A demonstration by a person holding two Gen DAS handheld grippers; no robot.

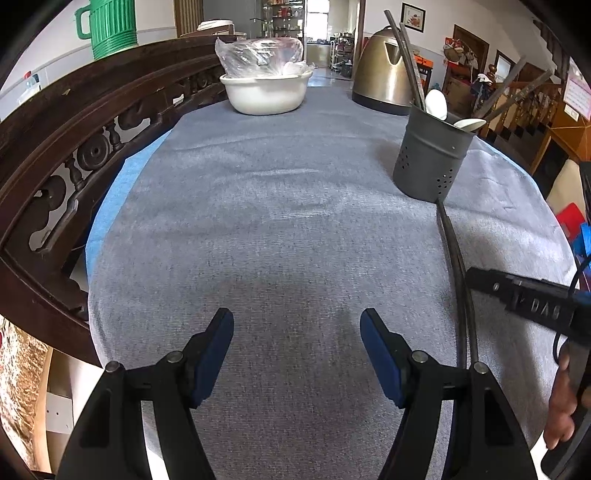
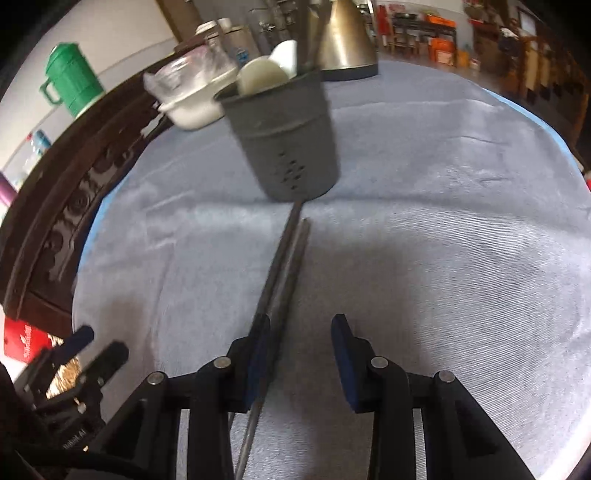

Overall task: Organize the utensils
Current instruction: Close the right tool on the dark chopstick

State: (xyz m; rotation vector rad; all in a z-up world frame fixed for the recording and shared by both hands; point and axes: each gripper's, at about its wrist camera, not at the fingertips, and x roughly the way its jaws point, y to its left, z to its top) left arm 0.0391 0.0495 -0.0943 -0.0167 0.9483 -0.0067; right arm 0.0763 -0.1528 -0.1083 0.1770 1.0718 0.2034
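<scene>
A grey perforated utensil holder [image 1: 432,155] stands on the grey cloth and holds white spoons [image 1: 436,104] and dark chopsticks [image 1: 410,62]. A pair of dark chopsticks [image 1: 458,273] lies on the cloth, running from the holder's base toward me. In the right wrist view the holder [image 2: 284,140] is ahead, and the pair [image 2: 284,266] runs down between the open fingers, close to the left pad [image 2: 258,354]. My right gripper [image 2: 301,354] is open around them, not closed. My left gripper [image 1: 297,354] is open and empty over bare cloth; the right gripper's body [image 1: 524,299] is to its right.
A white bowl [image 1: 266,92] with a plastic-wrapped container sits at the far end beside a metal kettle [image 1: 384,70]. A carved dark wooden rail [image 1: 74,147] borders the table's left side, with a green jug [image 1: 110,26] behind it. The left gripper shows at lower left in the right wrist view [image 2: 74,365].
</scene>
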